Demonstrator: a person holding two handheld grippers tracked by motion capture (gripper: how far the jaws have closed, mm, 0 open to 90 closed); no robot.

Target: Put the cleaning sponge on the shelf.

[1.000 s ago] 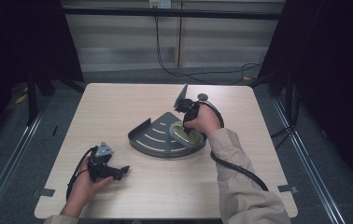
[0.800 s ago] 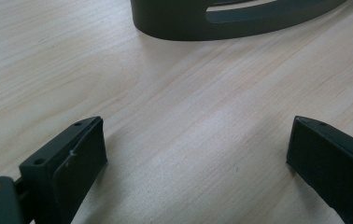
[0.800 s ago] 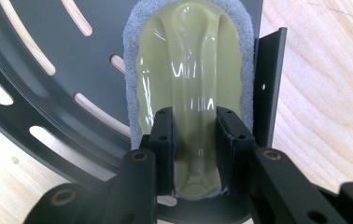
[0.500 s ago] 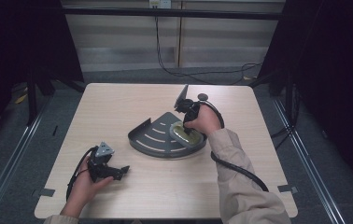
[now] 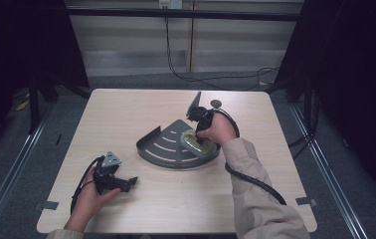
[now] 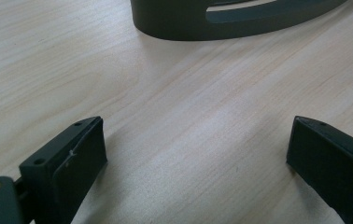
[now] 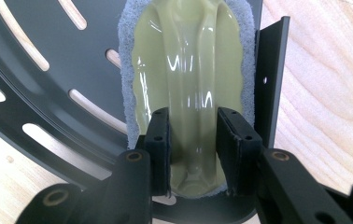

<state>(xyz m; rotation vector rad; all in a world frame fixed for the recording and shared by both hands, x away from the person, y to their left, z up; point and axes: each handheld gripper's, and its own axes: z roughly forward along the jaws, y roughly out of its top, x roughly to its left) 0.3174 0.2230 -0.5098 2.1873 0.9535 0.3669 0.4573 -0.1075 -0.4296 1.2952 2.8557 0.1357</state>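
So right now my right gripper has its jaws around the raised handle ridge of a pale green scrubbing pad, the kind with a grey fuzzy rim. They've just been easing open a touch, but the pads sit against the ridge, so I'd call it held. The scrubber lies flat on a dark slotted quarter-round corner shelf, up against its straight side wall, roughly mid-tabletop and a bit toward the right edge. Grabbing it by the ridge makes sense to me: it keeps the fuzzy face down on the metal for scrubbing.

My left gripper rests near the front left corner of the tabletop, jaws wide apart with nothing between them, parked well clear of the shelf.
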